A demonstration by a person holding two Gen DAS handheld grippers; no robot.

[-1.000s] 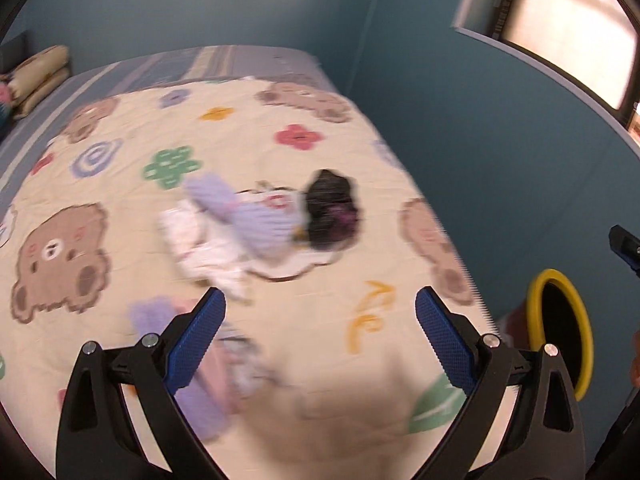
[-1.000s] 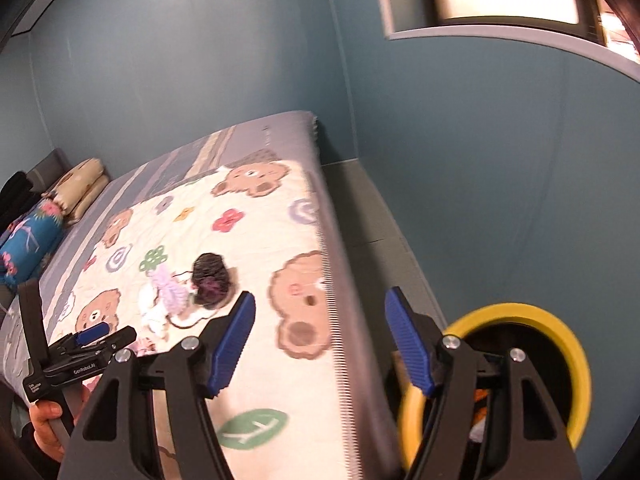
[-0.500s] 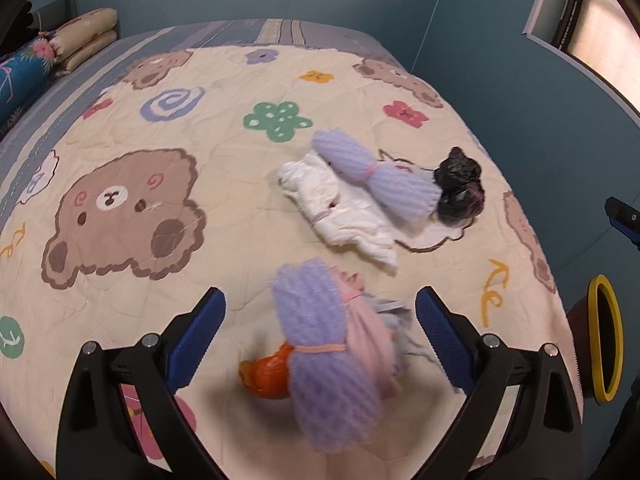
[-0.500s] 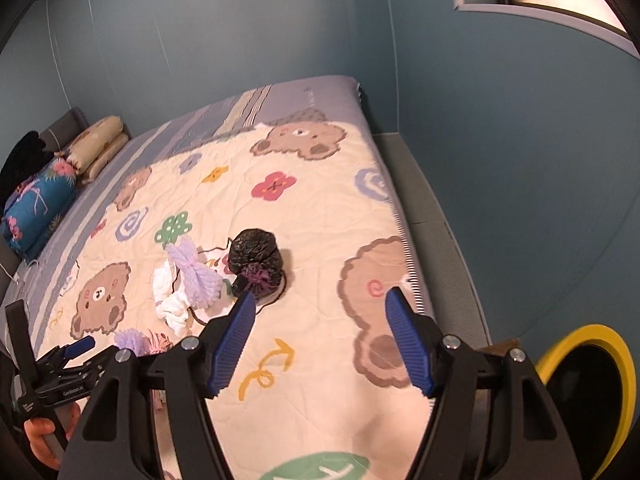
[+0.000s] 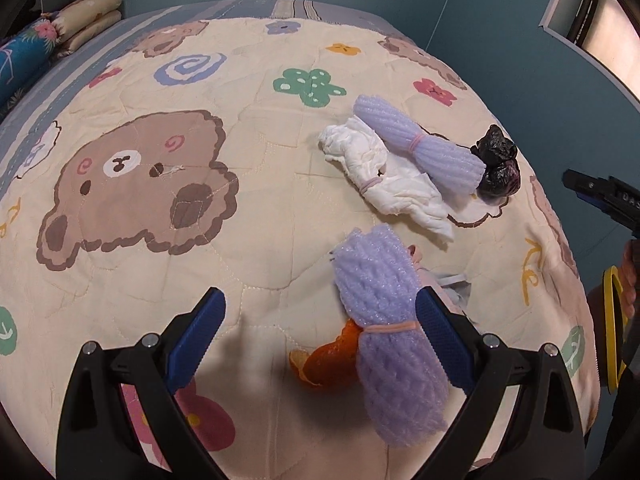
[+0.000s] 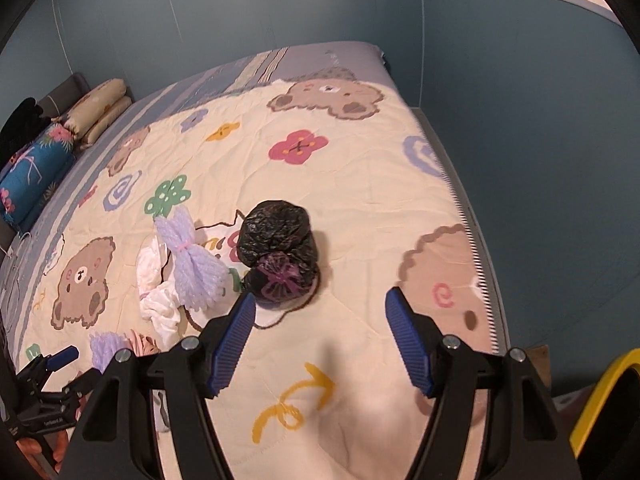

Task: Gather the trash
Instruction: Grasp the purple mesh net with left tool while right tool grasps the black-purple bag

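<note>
Trash scattered on the bear quilt (image 5: 160, 280)

Both tongs gape apart, empty: the left gripper (image 5: 320, 336) over a near purple foam bundle (image 5: 384, 332) and orange peel (image 5: 332, 360), the right gripper (image 6: 320, 332) just short of the black bag (image 6: 280, 252).

On the quilt (image 5: 260, 208), which covers the bed, the trash lies in two clusters toward its right side. In the far cluster a crumpled tissue (image 5: 384, 176) lies on the left, a foam net bundle (image 5: 420, 148) rests partly on it, and a knotted bag (image 5: 498, 168) touches the bundle's right end. In the near cluster a second foam net bundle (image 5: 384, 328) lies over a fruit peel (image 5: 328, 364) at its left, with what may be a wrapper tucked under its right side. Pillows (image 5: 80, 20) sit at the far left. A bin (image 6: 600, 408) stands on the floor beyond the quilt's near right edge.
</note>
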